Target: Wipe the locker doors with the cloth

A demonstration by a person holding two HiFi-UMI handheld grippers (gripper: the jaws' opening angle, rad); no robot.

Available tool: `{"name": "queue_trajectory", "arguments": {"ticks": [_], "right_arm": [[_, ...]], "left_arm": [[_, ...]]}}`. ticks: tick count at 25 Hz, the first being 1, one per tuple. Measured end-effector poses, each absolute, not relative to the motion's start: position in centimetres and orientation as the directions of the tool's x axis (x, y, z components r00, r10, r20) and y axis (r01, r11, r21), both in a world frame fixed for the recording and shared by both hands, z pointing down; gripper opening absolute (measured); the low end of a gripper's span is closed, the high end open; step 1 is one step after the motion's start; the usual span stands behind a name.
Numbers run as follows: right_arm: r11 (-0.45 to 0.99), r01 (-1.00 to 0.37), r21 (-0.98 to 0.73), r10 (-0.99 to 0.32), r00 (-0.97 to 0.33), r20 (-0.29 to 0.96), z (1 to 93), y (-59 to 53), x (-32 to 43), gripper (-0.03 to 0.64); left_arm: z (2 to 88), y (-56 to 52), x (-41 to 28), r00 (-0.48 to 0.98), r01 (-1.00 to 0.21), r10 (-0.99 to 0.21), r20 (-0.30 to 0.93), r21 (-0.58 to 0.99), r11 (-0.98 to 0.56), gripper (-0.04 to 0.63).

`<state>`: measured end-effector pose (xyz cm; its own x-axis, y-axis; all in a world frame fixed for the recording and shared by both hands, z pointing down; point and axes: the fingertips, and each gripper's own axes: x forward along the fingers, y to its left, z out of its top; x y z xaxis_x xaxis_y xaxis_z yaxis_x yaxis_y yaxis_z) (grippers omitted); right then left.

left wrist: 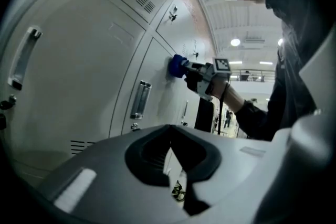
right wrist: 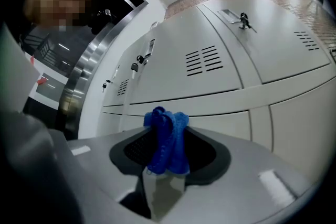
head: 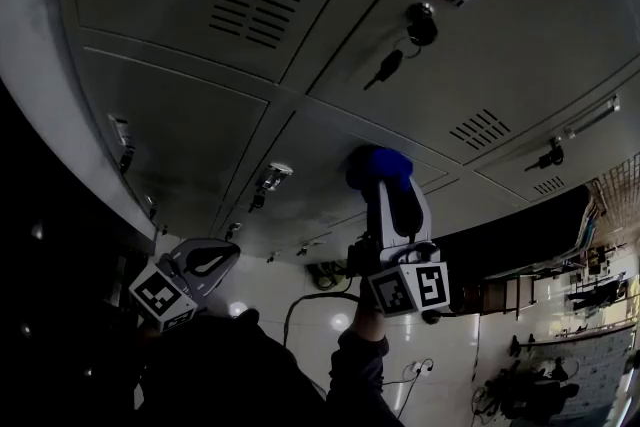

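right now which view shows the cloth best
Right gripper view: the cloth sits centre, large, clamped between the jaws. Head view shows a blue wad against a door; left gripper view shows it small and distant.

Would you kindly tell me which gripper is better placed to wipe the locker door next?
Right. The right gripper is shut on the cloth, which is pressed against a door. The left gripper is shut on nothing, lower down and off the lockers.

I am in a big hall's locker area: grey metal locker doors (head: 180,115), keys (head: 388,67) in locks, ceiling lamps (left wrist: 235,42).
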<state>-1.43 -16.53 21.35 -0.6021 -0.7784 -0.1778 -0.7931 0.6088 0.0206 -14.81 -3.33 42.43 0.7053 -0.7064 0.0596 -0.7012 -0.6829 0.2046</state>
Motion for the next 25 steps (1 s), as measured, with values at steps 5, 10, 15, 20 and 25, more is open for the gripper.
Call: {"name": "queue_trajectory", "arguments": {"ticks": [5, 10, 15, 20, 25], "right_arm": [[0.535, -0.845, 0.013, -0.831, -0.529, -0.171, 21.7, -17.2, 3.9, 0.166], [0.465, -0.885, -0.001, -0.873, -0.458, -0.164, 21.8, -17.9, 8.7, 0.164], [0.457, -0.889, -0.014, -0.878, -0.449, -0.166, 21.9, -18.3, 10.6, 0.164], [0.444, -0.896, -0.014, -0.883, -0.434, -0.18, 21.7, -17.8, 10.3, 0.163], [0.498, -0.867, 0.015, -0.849, -0.49, -0.197, 21.2, -15.6, 6.6, 0.161]], "left_arm": [[42.9, -4.1, -11.8, 0.731, -0.675, -0.678, 0.07, 0.211, -0.707, 0.0], [42.7, -4.6, -8.6, 0.76, -0.645, -0.646, 0.07, 0.21, -0.735, 0.0], [42.5, -5.1, -7.3, 0.756, -0.649, -0.65, 0.072, 0.203, -0.733, 0.0], [42.7, -4.9, -7.9, 0.741, -0.667, -0.666, 0.087, 0.21, -0.715, 0.0], [43.1, -4.6, -9.0, 0.746, -0.663, -0.659, 0.099, 0.212, -0.718, 0.0]]}}
